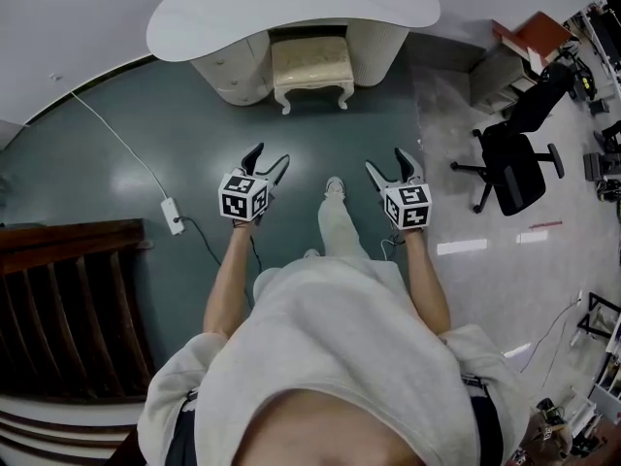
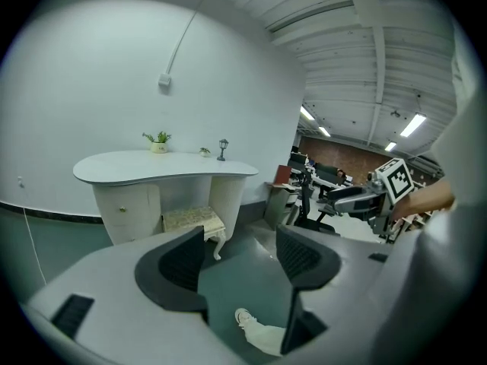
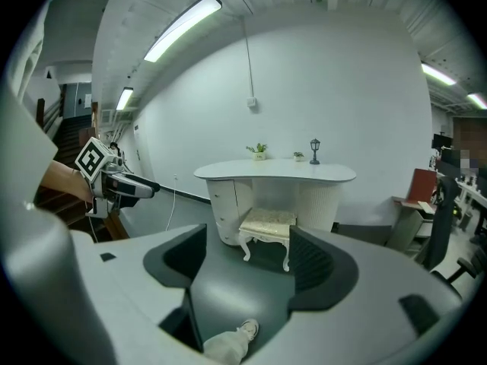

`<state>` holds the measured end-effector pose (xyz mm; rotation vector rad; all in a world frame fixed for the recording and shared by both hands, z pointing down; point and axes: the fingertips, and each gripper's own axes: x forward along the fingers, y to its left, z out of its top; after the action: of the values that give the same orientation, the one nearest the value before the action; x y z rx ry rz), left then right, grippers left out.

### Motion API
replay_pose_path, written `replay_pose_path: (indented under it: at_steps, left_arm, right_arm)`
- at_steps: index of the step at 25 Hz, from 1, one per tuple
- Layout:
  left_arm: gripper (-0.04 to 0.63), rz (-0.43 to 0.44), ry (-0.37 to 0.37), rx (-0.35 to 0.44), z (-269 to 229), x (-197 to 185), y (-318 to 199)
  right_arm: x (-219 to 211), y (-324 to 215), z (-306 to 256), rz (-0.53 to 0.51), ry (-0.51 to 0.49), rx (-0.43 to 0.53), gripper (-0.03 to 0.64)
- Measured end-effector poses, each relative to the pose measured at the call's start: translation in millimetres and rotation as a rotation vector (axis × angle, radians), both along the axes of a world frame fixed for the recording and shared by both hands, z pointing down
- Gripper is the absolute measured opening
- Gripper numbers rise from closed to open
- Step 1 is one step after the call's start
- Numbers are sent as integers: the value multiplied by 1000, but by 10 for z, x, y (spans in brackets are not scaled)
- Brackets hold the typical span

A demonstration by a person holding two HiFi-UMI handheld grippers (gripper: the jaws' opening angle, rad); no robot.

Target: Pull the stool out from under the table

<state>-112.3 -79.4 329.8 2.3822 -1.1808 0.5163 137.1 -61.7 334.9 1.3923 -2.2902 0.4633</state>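
Note:
The cream cushioned stool (image 1: 311, 66) with white curved legs stands half tucked under the white kidney-shaped table (image 1: 223, 13) against the far wall. Both grippers are held over the green floor well short of it, pointing toward it. In the head view, my left gripper (image 1: 271, 155) is open and holds nothing, and so is my right gripper (image 1: 386, 159). In the left gripper view, the stool (image 2: 194, 219) shows beyond the open jaws, left of their gap. In the right gripper view, the stool (image 3: 268, 223) sits straight ahead, above the gap between the open jaws.
A black office chair (image 1: 514, 163) stands at the right on the pale floor. A power strip (image 1: 173, 214) and its white cable lie on the left. A dark wooden railing (image 1: 68, 289) fills the lower left. The person's foot (image 1: 334, 188) is stepped forward between the grippers.

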Motion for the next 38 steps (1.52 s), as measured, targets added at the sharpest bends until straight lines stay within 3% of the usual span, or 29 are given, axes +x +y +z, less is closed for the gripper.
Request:
replay_pose_path:
  at_steps: [16, 26, 38]
  left_arm:
    - [275, -138, -43, -96, 234, 296, -1608]
    - [275, -184, -53, -108, 569, 181, -2112]
    - [275, -173, -52, -161, 1301, -16, -2581]
  right_arm:
    - [566, -1943, 294, -75, -31, -64, 327]
    - [476, -2489, 730, -121, -26, -103, 330]
    - [280, -3009, 1346, -130, -5, -140, 330]
